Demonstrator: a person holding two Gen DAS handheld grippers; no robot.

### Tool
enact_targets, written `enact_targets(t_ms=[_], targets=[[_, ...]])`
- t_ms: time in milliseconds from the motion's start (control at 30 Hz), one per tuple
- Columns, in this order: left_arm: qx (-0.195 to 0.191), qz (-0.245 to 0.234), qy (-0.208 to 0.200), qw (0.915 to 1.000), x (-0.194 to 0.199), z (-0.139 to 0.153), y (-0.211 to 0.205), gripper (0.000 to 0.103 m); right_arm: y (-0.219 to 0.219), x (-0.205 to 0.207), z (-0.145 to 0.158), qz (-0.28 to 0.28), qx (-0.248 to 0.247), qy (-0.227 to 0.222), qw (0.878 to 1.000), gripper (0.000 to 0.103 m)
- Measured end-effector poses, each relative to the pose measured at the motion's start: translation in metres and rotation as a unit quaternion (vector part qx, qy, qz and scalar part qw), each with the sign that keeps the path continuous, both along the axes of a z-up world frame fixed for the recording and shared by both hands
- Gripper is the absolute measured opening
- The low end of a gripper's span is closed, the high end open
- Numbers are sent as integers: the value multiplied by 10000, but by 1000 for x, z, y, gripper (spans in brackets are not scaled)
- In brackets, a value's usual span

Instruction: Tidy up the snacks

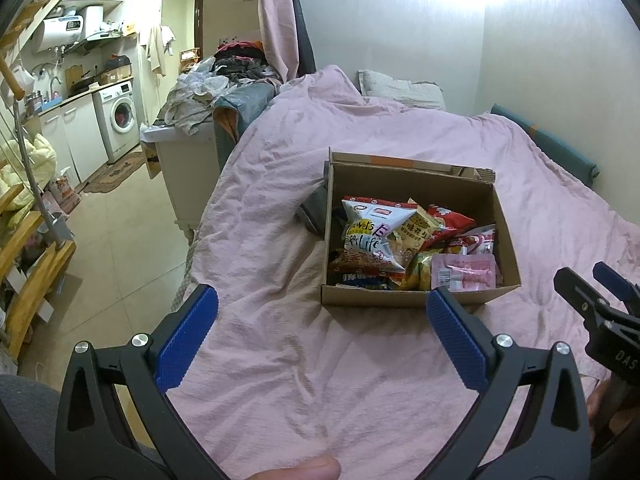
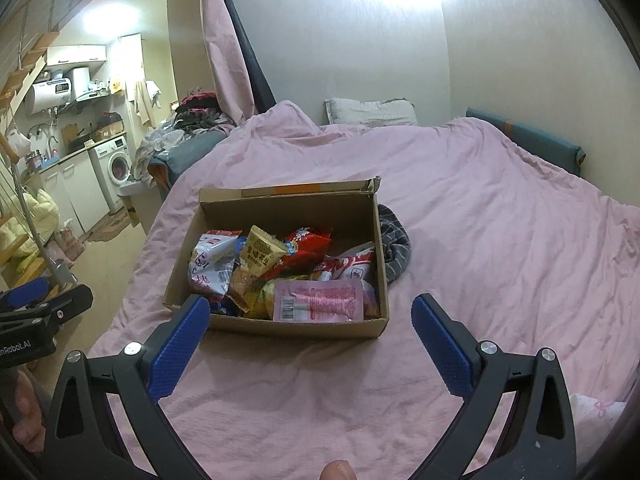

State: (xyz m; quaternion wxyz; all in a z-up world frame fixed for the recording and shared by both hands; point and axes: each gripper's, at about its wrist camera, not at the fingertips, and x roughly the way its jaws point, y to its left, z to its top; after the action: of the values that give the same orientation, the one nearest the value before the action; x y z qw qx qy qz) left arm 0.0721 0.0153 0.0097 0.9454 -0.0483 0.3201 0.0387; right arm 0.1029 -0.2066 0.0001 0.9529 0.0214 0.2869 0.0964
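Note:
An open cardboard box (image 1: pixel 508 224) (image 2: pixel 280 208) sits on the pink bedspread, filled with several snack packets. A white puffed bag (image 1: pixel 370 236) (image 2: pixel 212 264), a yellow peanut packet (image 1: pixel 416 230) (image 2: pixel 260 252), a red bag (image 1: pixel 450 220) (image 2: pixel 304 252) and a flat pink pouch (image 1: pixel 466 272) (image 2: pixel 320 300) lie in it. My left gripper (image 1: pixel 322 308) hovers open in front of the box, nothing between its blue pads. My right gripper (image 2: pixel 310 314) is open too, just short of the box's near wall. Each gripper shows at the other view's edge.
A dark striped cloth (image 2: pixel 394 244) lies against the box's far-right side. Pillows (image 2: pixel 370 112) sit at the bed's head by the wall. To the left are the bed edge, a cabinet piled with clothes (image 1: pixel 216 88), tiled floor and a washing machine (image 1: pixel 120 116).

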Motion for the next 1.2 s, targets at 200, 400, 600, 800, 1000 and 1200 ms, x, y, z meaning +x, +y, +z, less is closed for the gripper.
enact_targets(t_ms=[200, 400, 600, 800, 1000, 1200], targets=[[-2, -5, 10, 10000, 2, -1, -2, 103, 0, 0, 0, 2, -5, -4, 10000, 103], [-9, 11, 31, 10000, 2, -3, -2, 103, 1, 0, -2, 7, 10, 11, 10000, 103], [-38, 12, 28, 10000, 2, -3, -1, 103, 4, -1, -7, 36, -36, 40, 10000, 103], [-36, 11, 37, 10000, 2, -3, -1, 103, 4, -1, -7, 33, -32, 44, 10000, 103], [-32, 9, 42, 10000, 2, -3, -2, 103, 5, -1, -7, 33, -27, 40, 10000, 103], [-39, 9, 34, 10000, 2, -3, -2, 103, 5, -2, -7, 29, -35, 41, 10000, 103]])
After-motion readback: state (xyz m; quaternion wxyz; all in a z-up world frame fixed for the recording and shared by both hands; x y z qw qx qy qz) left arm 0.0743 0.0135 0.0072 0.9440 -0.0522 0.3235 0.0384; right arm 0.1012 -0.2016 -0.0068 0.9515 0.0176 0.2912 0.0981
